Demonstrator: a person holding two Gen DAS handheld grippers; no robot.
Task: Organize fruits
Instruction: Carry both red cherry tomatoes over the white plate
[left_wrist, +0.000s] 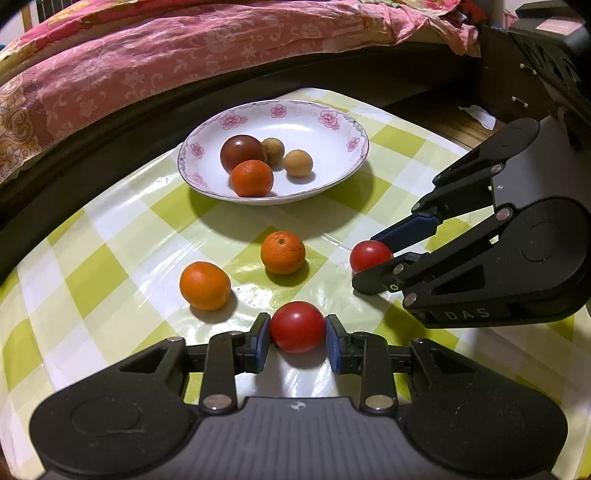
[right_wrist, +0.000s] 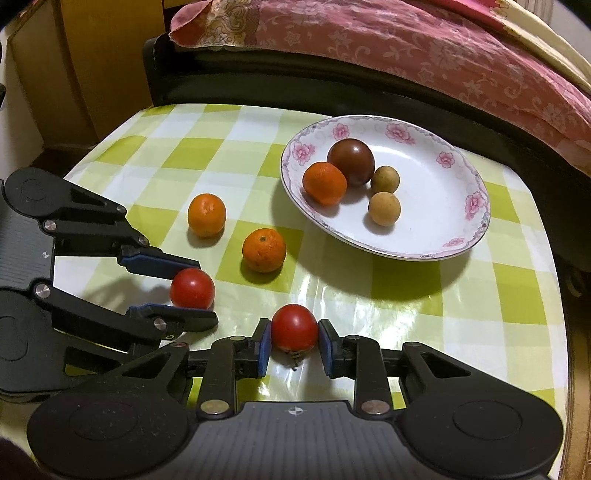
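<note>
Between our left gripper's (left_wrist: 297, 338) blue pads sits a red tomato (left_wrist: 297, 326), both pads touching its sides; our right gripper (right_wrist: 294, 341) pinches a second tomato (right_wrist: 294, 326) the same way, both resting on the cloth (left_wrist: 110, 236). We judge the smooth, round skins could slip or split if we squeeze unevenly. Ahead of the fingers lie two dimpled oranges (left_wrist: 283, 252) (left_wrist: 205, 285), then the glossy plate (left_wrist: 343, 170) holding four more fruits.

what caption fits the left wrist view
Left claw grips a red tomato while right claw grips another.
</note>
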